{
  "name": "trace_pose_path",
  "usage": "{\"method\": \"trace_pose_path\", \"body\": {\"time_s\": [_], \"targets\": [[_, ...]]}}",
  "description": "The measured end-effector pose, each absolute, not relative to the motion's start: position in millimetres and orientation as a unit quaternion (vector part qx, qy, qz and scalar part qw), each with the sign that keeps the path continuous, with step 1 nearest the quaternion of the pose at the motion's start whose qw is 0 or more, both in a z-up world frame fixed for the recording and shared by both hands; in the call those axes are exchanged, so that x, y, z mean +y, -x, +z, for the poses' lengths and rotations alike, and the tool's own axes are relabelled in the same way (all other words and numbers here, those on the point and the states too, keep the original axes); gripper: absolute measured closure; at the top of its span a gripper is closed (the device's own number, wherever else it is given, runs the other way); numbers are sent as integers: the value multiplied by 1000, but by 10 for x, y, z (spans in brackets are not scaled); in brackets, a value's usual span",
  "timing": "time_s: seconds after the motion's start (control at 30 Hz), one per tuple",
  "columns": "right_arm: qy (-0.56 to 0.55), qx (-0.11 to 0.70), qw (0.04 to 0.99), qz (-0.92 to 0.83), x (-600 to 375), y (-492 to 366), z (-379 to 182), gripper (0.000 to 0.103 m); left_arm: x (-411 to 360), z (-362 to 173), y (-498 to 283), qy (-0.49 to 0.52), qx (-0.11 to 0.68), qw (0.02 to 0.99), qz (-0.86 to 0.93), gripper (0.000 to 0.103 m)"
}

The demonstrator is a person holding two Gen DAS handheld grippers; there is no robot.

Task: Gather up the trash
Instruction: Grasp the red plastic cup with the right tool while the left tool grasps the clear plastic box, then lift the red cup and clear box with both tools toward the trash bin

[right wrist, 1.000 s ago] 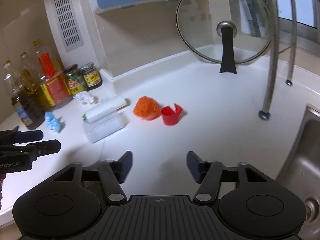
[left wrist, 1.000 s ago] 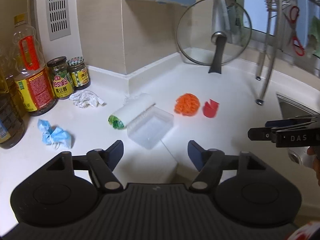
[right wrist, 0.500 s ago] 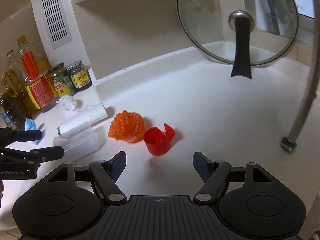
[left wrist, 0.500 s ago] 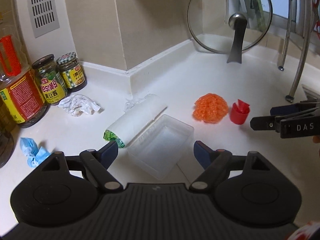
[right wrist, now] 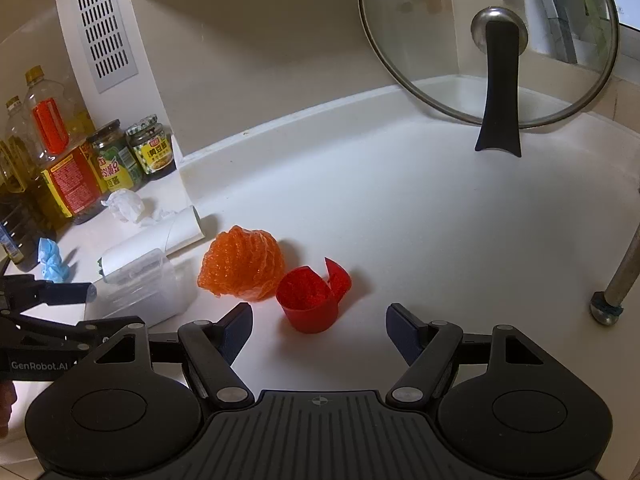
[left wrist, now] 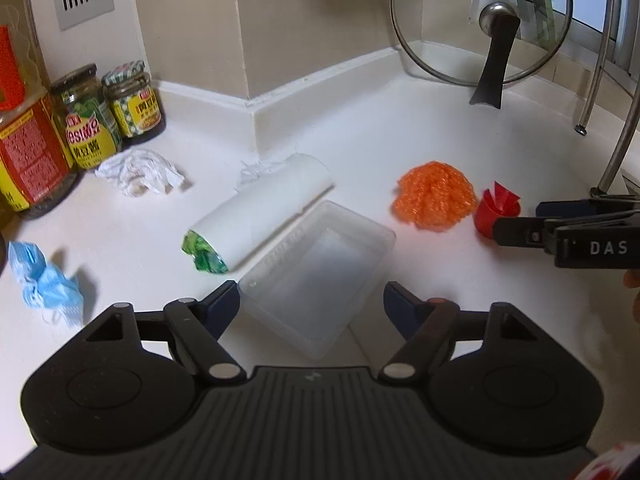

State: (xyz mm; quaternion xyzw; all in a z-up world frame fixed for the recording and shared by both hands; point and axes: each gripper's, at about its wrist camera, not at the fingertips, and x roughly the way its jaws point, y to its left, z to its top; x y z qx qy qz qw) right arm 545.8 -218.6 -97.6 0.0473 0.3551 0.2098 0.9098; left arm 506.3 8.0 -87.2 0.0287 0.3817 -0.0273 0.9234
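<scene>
Hiding near end of clear container [left wrist: 316, 268]: left hand-held gripper [left wrist: 310, 308], jaws closing.

White kitchen counter [left wrist: 360, 136] strewn with trash — clear tub [left wrist: 320, 268], paper roll [left wrist: 260, 216], orange mesh [left wrist: 434, 196], red cup [right wrist: 310, 300] (torn).

1. A glass lid [right wrist: 490, 46] leans upright against the corner wall.
2. Two jars [left wrist: 108, 110] stand side by side beside an oil bottle [right wrist: 60, 160] on the counter [right wrist: 400, 220].
3. A wall vent [right wrist: 102, 24] is above them.
</scene>
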Motion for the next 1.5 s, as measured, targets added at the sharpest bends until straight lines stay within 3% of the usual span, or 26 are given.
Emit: {"method": "trace_pose_path", "body": {"time_s": [0.43, 0.53, 0.67, 0.73, 0.93, 1.07, 1.5], "targets": [[-28, 344, 913, 220, -2086, -5550, -1023, 31, -101, -777, -5047, -11, 381, 924, -25, 30], [-17, 337, 914, 225, -2058, -5549, -1022, 44, -123, -783, -5106, -20, 381, 924, -20, 30], [-18, 340, 912, 230, -2056, -5559, -1045, 51, -148, -799, -5194, -24, 382, 924, -13, 30], [-19, 341, 911, 232, -2057, -5565, -1055, 61, -157, -803, -5240, -28, 383, 923, -9, 31], [-18, 333, 912, 237, -2095, -5573, -1038, 62, -184, -819, -5338, -34, 391, 920, -4, 35], [-15, 327, 913, 242, -2117, -5553, -1002, 62, -220, -847, -5370, -41, 399, 916, -1, 49], [-27, 324, 911, 255, -2263, -5506, -932, 62, -334, -834, -5317, -50, 394, 917, 17, 50]]}}
